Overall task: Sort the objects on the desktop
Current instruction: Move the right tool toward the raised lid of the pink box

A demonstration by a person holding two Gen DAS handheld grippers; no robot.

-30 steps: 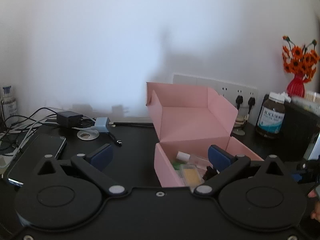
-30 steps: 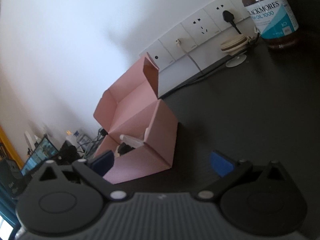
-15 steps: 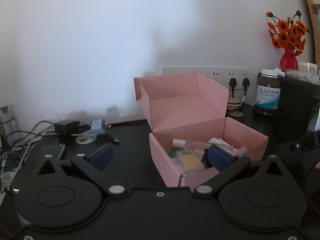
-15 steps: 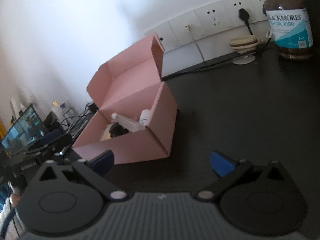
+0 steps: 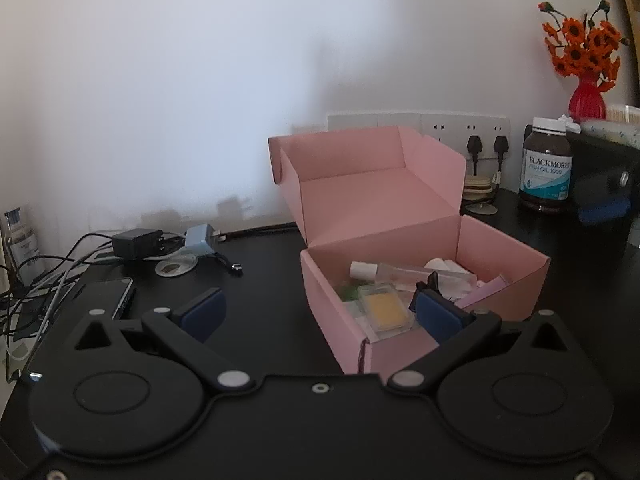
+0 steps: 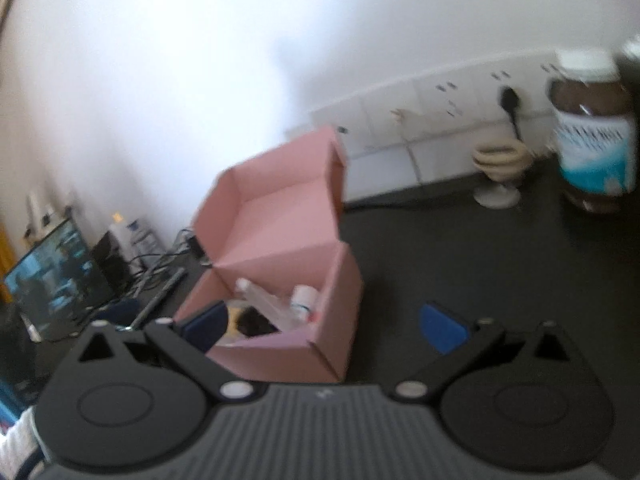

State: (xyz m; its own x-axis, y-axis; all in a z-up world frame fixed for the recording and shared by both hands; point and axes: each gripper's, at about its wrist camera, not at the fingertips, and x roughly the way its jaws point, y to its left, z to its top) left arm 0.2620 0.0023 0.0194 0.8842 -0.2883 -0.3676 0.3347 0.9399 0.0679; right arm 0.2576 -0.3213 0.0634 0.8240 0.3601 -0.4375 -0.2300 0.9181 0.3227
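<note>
Left tongs (image 5: 318, 312): spread wide, nothing between the blue pads, held over the near edge of the black worktop (image 5: 264, 280).
Right tongs (image 6: 322, 326): also spread apart and empty; this view is blurred.
Pink box (image 5: 424, 280): stands on the worktop just ahead of both tongs, lid folded up and back toward the wall.
Box contents: a clear bottle with a white cap (image 5: 404, 271) lies across the middle, a small case with a yellow inside (image 5: 386, 311) sits near the front wall, and other small items around them are too cluttered to tell.
Left of box: a dark phone (image 5: 116, 294) lies flat, with chargers and tangled cables (image 5: 160, 242) farther back.
Right, far: a brown supplement bottle (image 5: 546, 168) by the wall sockets (image 5: 460, 130), and orange flowers in a red vase (image 5: 584, 68).
</note>
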